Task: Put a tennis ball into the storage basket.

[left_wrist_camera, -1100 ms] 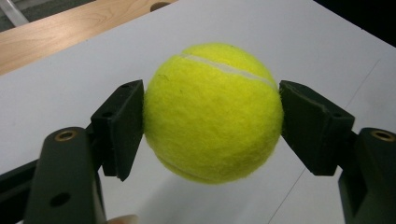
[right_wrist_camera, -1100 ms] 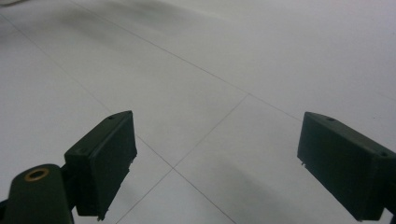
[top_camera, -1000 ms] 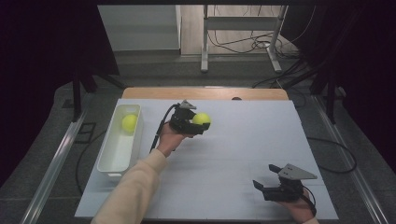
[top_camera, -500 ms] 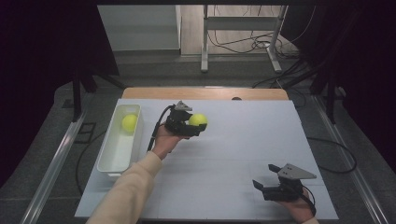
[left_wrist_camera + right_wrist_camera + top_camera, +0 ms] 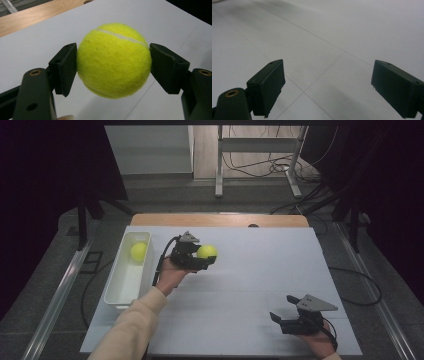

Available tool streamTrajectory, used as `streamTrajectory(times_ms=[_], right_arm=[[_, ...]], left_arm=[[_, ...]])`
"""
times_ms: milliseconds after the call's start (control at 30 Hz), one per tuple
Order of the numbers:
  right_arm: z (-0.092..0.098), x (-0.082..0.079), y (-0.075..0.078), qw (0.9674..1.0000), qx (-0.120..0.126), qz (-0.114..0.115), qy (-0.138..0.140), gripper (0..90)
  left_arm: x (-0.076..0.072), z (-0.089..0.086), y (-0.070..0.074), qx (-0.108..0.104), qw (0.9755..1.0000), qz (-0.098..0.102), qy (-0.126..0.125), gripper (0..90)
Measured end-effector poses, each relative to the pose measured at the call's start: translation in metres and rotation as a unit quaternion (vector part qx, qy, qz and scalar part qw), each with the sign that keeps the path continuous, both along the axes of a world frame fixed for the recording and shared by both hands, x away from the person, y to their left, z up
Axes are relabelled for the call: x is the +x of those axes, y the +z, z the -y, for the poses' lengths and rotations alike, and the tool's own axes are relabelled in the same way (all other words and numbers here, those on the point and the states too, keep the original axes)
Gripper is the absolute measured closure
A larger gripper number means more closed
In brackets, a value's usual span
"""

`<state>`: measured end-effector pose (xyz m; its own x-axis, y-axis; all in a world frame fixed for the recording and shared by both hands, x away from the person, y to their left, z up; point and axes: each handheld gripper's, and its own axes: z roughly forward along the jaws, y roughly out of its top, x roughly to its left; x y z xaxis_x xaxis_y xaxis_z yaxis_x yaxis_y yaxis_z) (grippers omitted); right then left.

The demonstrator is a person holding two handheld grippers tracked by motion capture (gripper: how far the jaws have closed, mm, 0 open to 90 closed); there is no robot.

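above the white table (image 5: pixel 240 285), left of centre: one tennis ball (image 5: pixel 207 252), clamped in my left gripper (image 5: pixel 204 260), held clear of the surface. white bin (image 5: pixel 125 285), one ball inside already, lies to that gripper's left. right gripper (image 5: pixel 284 322): jaws apart, empty, well away.

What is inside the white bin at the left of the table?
One yellow tennis ball lies at the far end of the white bin. The rest of the floor that shows is bare; the near wall hides a strip.
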<state>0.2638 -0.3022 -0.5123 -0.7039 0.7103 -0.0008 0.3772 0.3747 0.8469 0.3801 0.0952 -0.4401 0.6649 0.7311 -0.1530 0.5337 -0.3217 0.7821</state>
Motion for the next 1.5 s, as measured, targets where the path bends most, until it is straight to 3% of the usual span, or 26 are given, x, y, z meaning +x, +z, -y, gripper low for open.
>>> streamTrajectory(times_ms=[1500], right_arm=[[-0.002,0.001,-0.001,1.0000,-0.006,0.000,-0.002,12.1]], left_arm=[[-0.030,-0.028,0.010,-0.013,0.9998,0.015,0.000,26.9]])
